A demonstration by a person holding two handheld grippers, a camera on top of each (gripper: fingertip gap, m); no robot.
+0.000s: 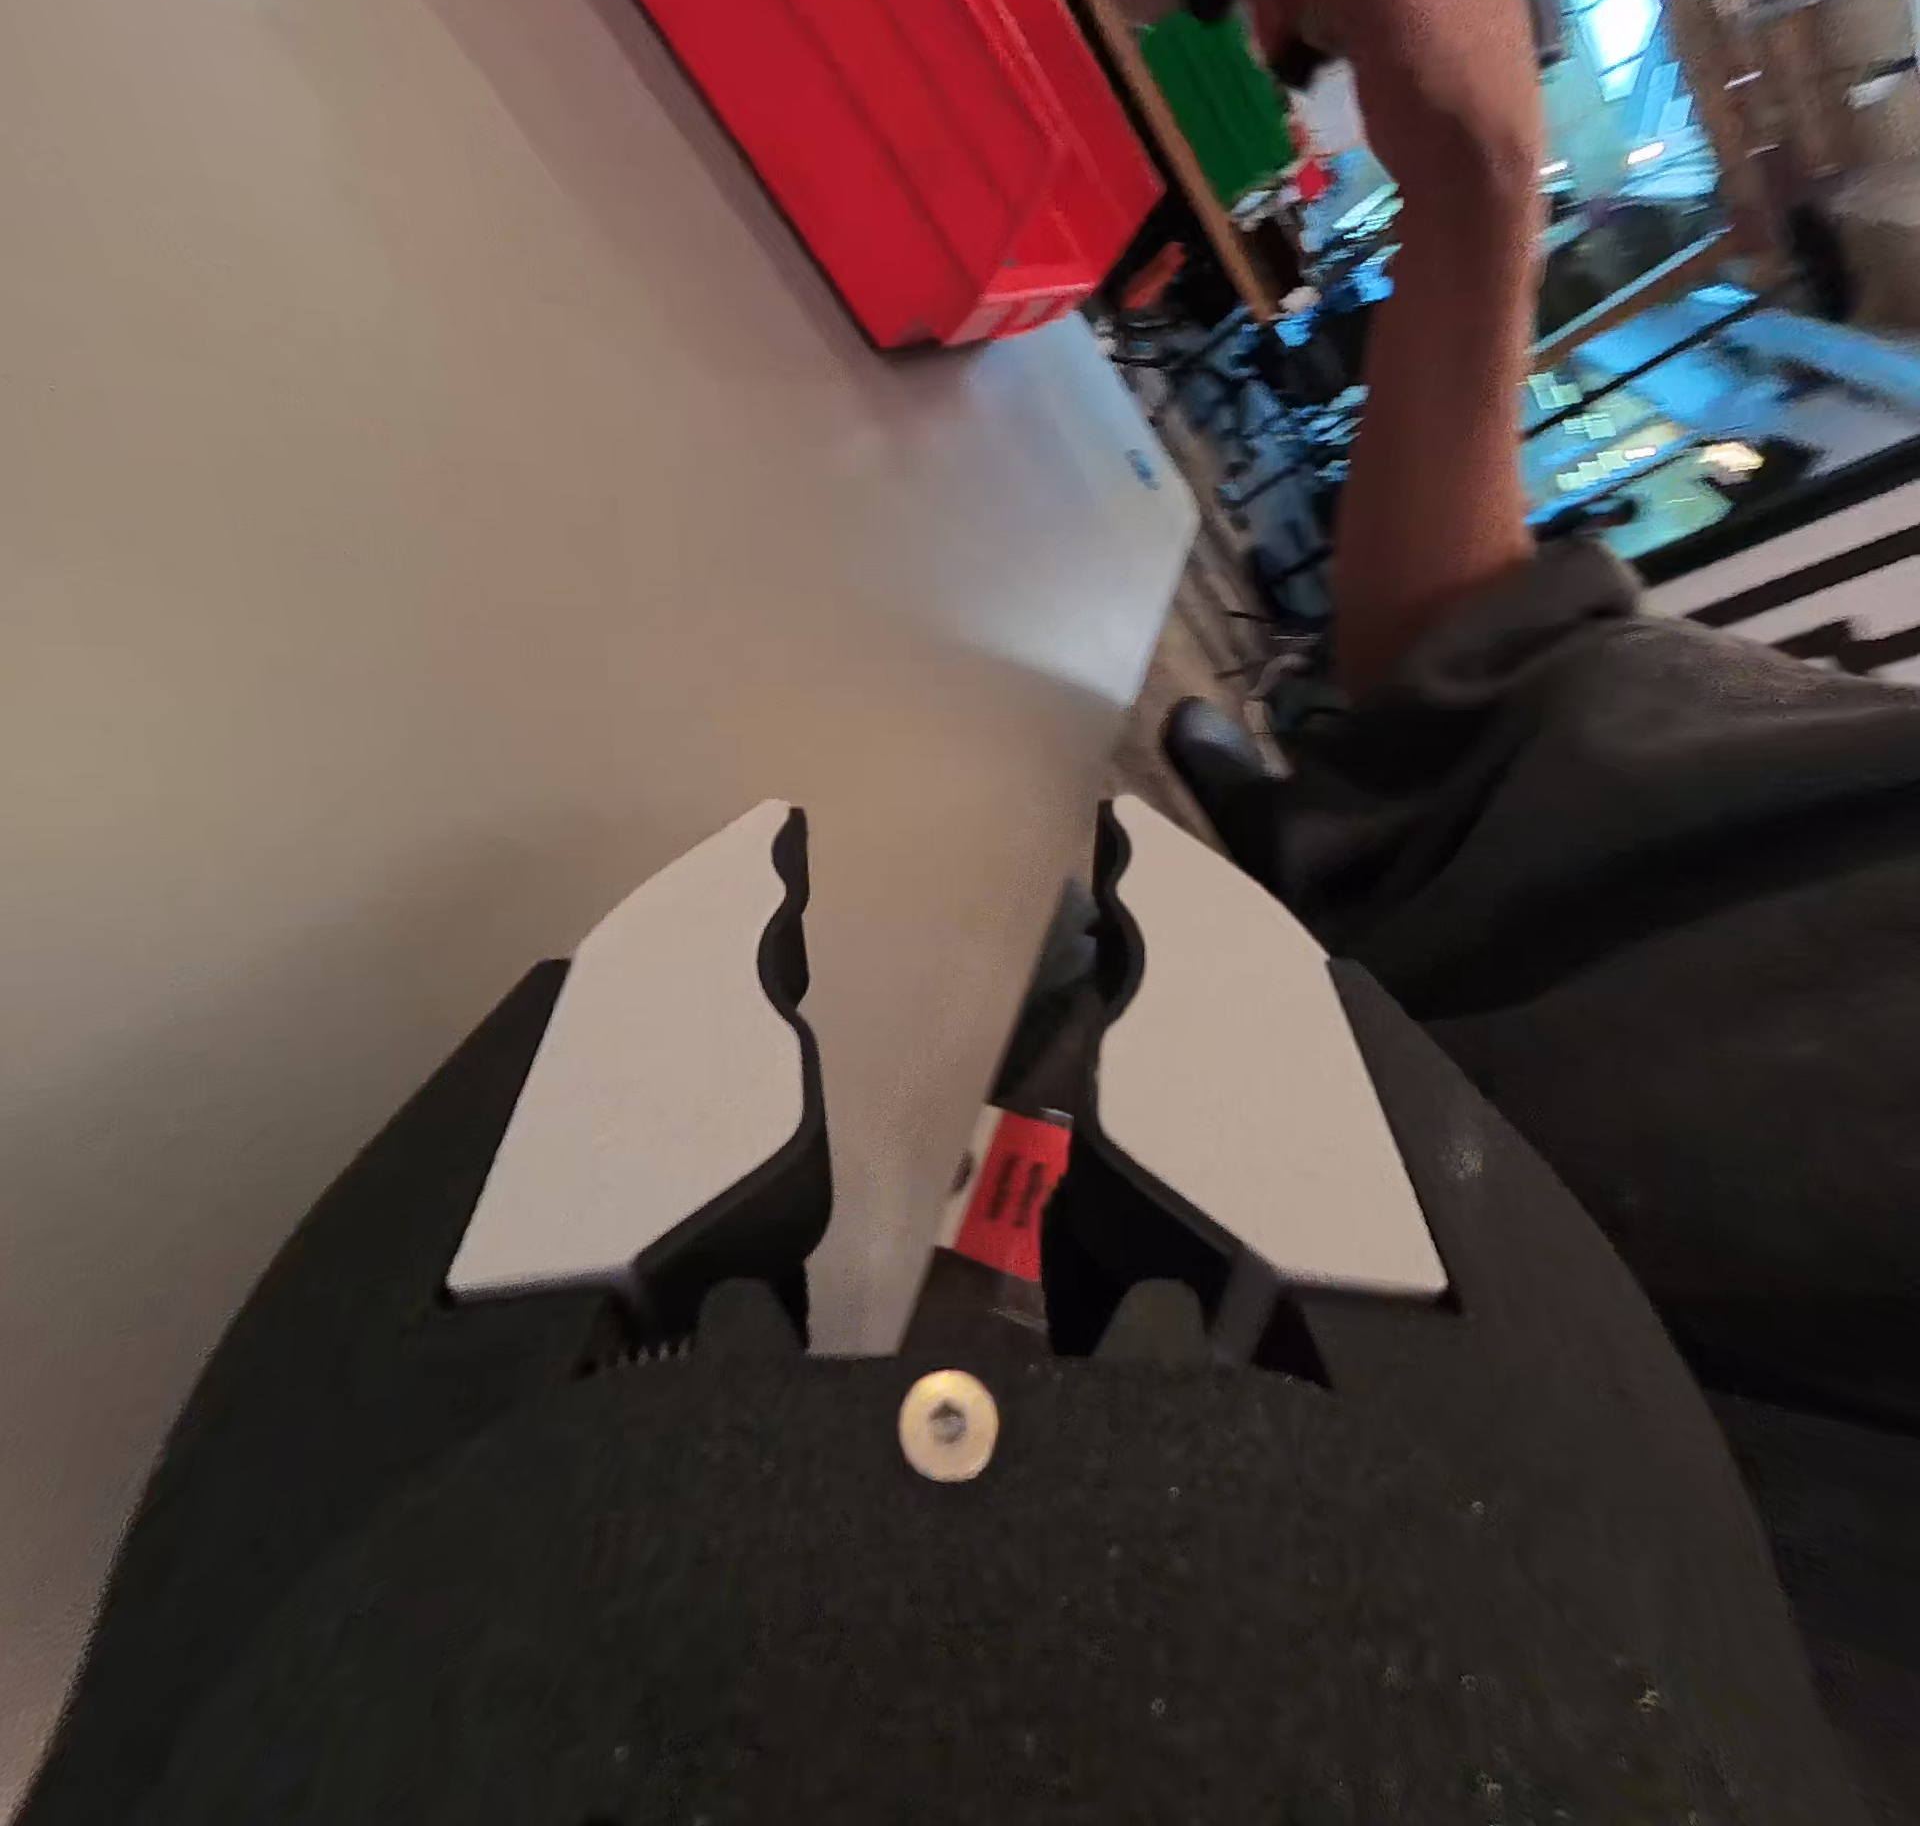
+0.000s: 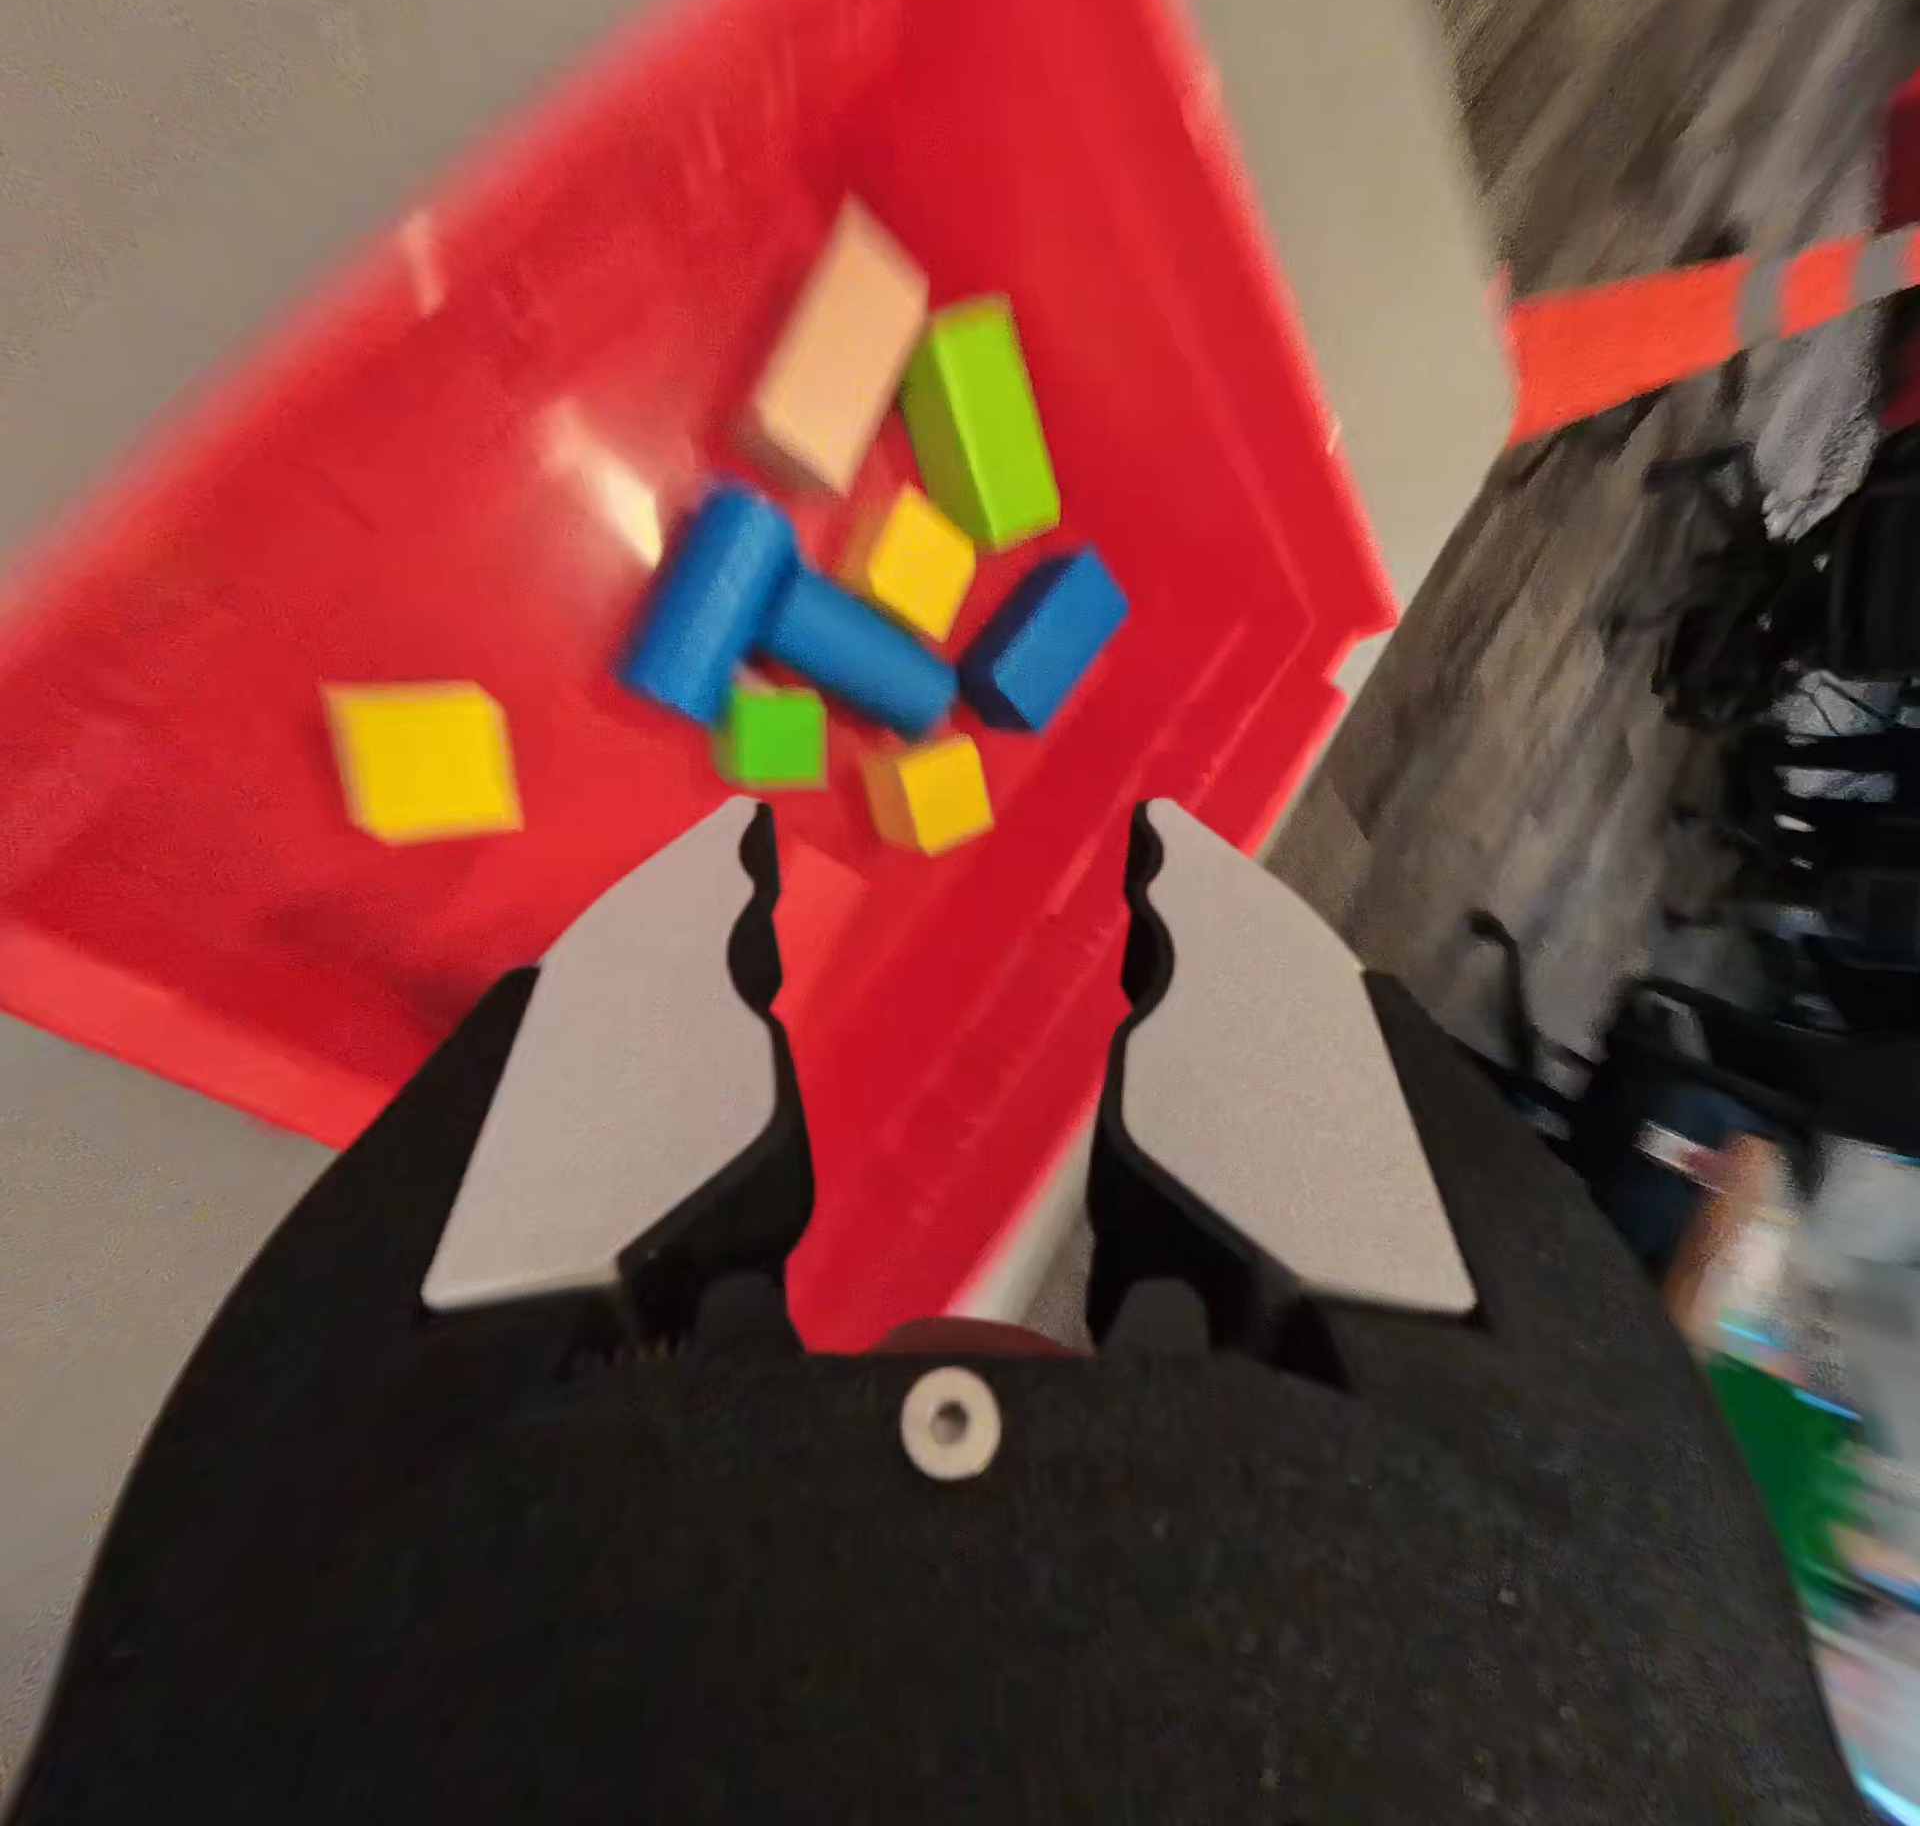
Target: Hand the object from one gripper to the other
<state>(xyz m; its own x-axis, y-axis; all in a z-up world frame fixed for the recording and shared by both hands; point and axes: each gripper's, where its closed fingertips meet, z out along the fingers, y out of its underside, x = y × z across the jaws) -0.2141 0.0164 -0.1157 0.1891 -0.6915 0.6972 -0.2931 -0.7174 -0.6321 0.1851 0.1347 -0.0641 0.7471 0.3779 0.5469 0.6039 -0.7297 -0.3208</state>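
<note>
Left tool [image 1: 951,820]: released, nothing between its tips, over the table [image 1: 364,529] edge at lower centre of its view.
Left wrist view only: red bin [image 1: 883,114] from outside at upper centre, clear box [image 1: 1060,509] beside it, person's forearm [image 1: 1444,270] at upper right.
Right tool [image 2: 951,820]: released, empty, above the red bin [image 2: 1039,114].
Right wrist view only: the bin's inside, with blocks loose on its floor: yellow block [image 2: 421,760] at left, blue block [image 2: 707,602], tan block [image 2: 842,342], green block [image 2: 977,420], centre.
Writing: small blue mark on the clear box, unreadable.
</note>
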